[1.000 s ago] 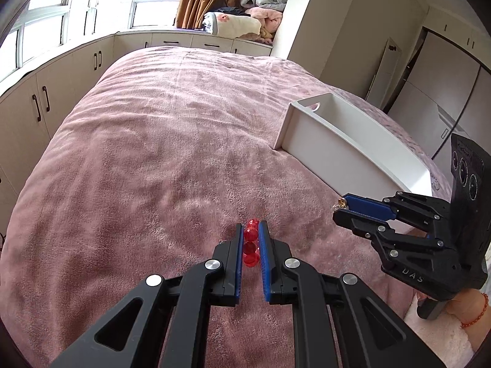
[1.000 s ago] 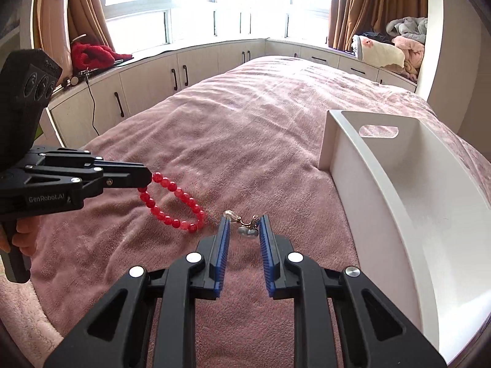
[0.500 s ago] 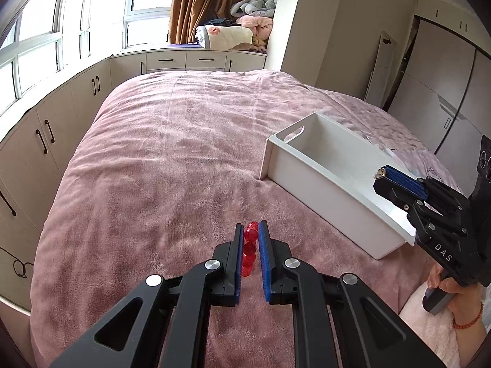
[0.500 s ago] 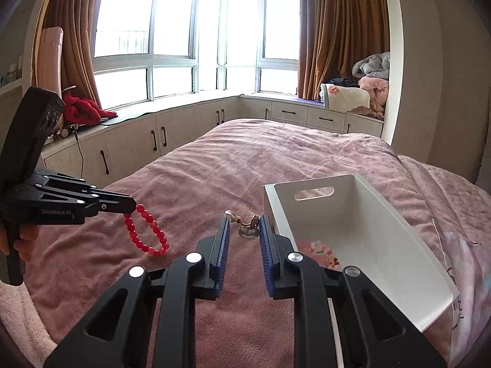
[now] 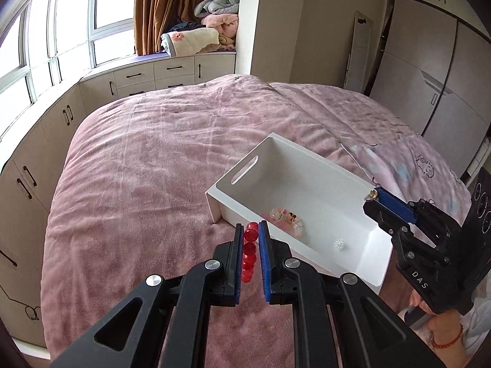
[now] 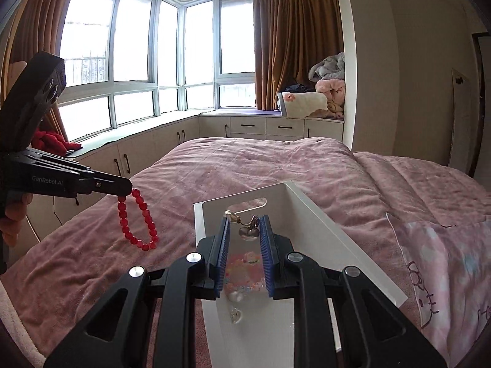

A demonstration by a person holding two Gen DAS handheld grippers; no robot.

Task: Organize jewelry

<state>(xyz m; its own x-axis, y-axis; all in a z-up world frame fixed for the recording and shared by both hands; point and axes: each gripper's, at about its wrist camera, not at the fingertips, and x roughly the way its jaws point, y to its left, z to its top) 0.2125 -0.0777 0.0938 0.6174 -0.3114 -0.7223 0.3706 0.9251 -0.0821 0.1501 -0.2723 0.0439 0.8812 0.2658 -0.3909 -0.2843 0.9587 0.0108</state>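
Bright window (image 6: 129, 61) daylight, fisheye-warped edges

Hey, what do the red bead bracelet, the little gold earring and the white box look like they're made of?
Red bead bracelet: translucent glossy beads, likely glass or resin; light glows through them.
Small gold earring: shiny gold-toned metal clasp with a pearly drop, probably plated.
White rectangular box: smooth matte walls with a cut-out handle, likely plastic or painted board.

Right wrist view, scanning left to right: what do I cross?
Left tongs → red bead bracelet hanging from them → white bin with the right tongs holding a small gold earring over it → Hello Kitty cloth.
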